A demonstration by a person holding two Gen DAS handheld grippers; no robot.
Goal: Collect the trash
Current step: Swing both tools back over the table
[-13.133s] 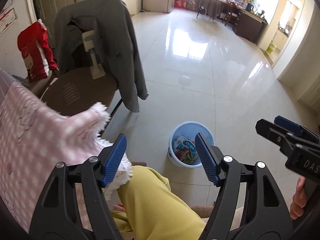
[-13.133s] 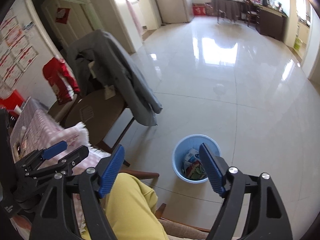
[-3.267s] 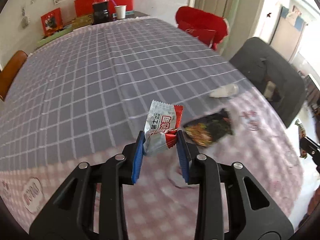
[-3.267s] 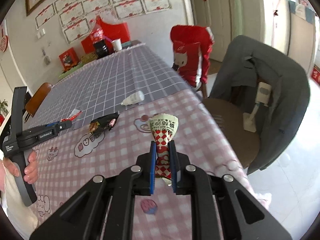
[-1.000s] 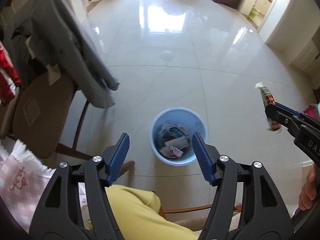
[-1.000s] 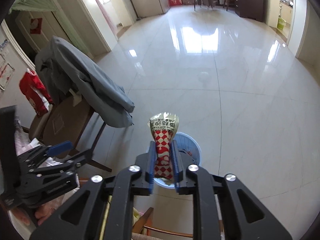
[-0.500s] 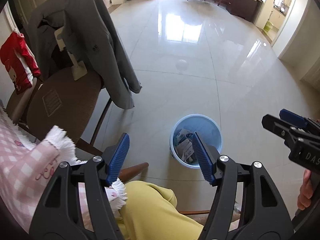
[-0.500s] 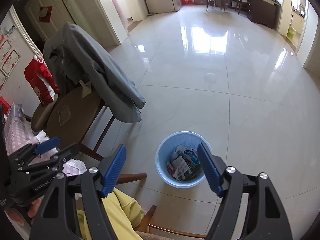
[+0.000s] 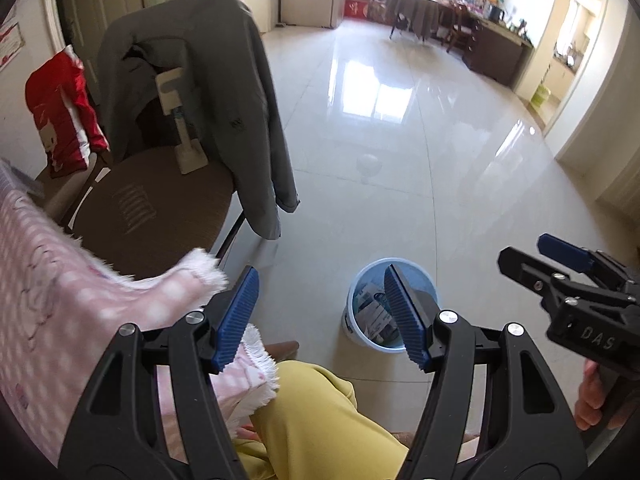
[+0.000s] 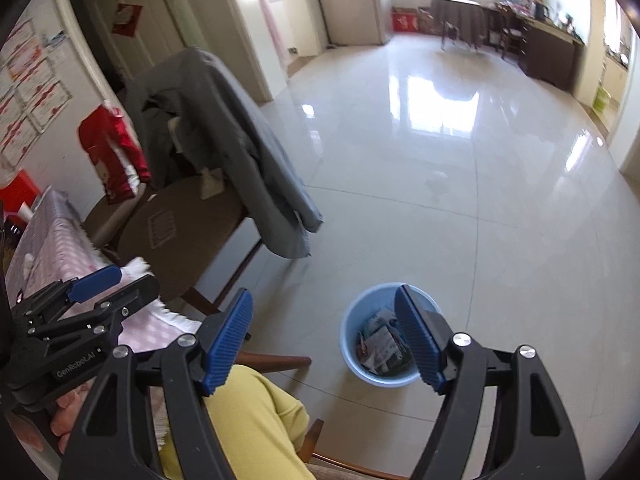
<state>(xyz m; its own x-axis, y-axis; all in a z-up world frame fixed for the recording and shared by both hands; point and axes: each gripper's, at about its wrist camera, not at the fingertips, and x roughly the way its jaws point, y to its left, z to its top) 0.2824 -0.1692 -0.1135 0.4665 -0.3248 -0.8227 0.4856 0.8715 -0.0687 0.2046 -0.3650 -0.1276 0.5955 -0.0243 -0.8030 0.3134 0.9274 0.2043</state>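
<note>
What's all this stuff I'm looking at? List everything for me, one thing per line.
Bin: one, light blue, on the tiled floor in front of the seated person.
Wrappers: several, mixed colours, lying inside the bin.
Chair: one, brown round seat, left of the bin.
Jacket: one, grey, draped over the chair back.
Red garment: one, hanging at far left.
Tablecloth: one, pink with white fringe, at lower left.
Dark table: one, far end of the room.
Yellow trousers: the person's leg, bottom centre.
Left gripper: black with blue pads, open, empty.
Right gripper: black with blue pads, open, empty.
</note>
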